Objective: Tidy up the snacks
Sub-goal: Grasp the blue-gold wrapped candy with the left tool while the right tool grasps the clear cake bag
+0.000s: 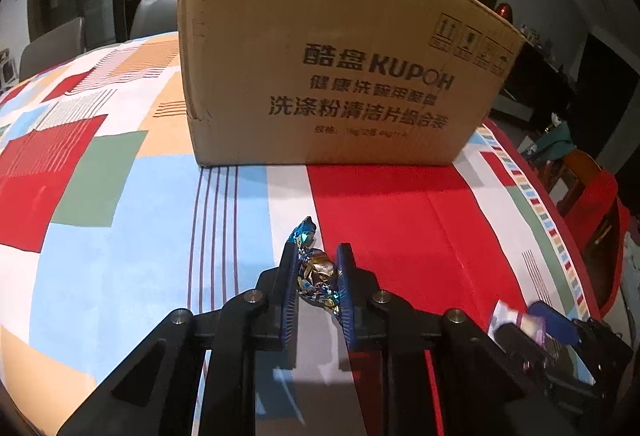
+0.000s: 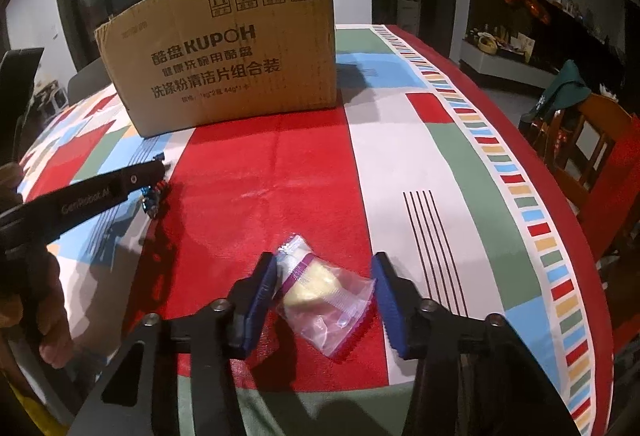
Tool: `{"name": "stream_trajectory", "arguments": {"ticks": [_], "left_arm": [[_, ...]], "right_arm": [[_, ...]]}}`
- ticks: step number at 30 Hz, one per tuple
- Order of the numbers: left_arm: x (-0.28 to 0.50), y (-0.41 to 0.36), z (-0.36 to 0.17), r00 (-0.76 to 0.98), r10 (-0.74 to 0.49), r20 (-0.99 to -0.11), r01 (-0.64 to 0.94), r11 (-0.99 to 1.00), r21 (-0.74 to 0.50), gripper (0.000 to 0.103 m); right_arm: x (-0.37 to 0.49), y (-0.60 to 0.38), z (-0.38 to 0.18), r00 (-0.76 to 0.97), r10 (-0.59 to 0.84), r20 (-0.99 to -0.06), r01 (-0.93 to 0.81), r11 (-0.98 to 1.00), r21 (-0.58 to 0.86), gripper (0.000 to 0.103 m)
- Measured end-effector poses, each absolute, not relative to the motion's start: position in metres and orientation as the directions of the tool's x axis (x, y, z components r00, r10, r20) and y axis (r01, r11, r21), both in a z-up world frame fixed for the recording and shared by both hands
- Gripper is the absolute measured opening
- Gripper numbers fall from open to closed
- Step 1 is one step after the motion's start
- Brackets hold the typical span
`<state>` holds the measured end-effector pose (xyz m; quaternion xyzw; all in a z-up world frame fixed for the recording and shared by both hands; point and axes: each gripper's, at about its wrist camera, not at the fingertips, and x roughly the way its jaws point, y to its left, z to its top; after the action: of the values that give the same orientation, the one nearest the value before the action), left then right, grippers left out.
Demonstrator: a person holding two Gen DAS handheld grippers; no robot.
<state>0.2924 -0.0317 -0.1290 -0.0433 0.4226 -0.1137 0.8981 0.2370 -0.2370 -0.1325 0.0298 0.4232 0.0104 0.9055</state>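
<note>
My left gripper (image 1: pixel 318 268) is shut on a foil-wrapped candy (image 1: pixel 316 272) with blue and gold wrapper, low over the tablecloth; it also shows in the right wrist view (image 2: pixel 154 188). My right gripper (image 2: pixel 324 276) is open, its jaws on either side of a clear-wrapped yellow snack cake (image 2: pixel 316 288) that lies on the red patch of the cloth. The left pad touches the packet; the right pad is apart from it. A brown cardboard box (image 1: pixel 332 60) marked KUPOH stands upright at the back of the table, also in the right wrist view (image 2: pixel 228 60).
The table is covered by a colourful patchwork tablecloth (image 2: pixel 400 164). Wooden chairs (image 2: pixel 588 140) stand off the right edge. The right gripper shows at the lower right of the left wrist view (image 1: pixel 548 320). A dark room with shelves lies behind.
</note>
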Motion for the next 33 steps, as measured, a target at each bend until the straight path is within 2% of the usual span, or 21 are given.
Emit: {"name": "stream_trajectory", "arguments": {"ticks": [6,11,21,33], "left_arm": [[0.270,-0.032,-0.128,0.587,-0.272,-0.762,0.209,0.961,-0.182,0.020],[0.248,-0.037,-0.126,0.569,-0.295,-0.768,0.245,0.952,-0.184,0.020],[0.228,-0.047,-0.109,0.572,-0.334,-0.749,0.284,0.938,-0.201,0.020],[0.206,-0.044,-0.063,0.644,-0.335,-0.688,0.312,0.936,-0.163,0.020]], "right_arm": [[0.232,-0.238,-0.132,0.642,0.078,-0.762,-0.017,0.996,0.087,0.040],[0.227,-0.238,-0.130,0.643,0.116,-0.757,-0.032,0.992,0.124,0.031],[0.215,-0.235,-0.113,0.670,0.130,-0.731,-0.047,0.990,0.133,0.030],[0.203,-0.231,-0.068,0.744,0.146,-0.652,-0.076,0.988,0.134,0.030]]}}
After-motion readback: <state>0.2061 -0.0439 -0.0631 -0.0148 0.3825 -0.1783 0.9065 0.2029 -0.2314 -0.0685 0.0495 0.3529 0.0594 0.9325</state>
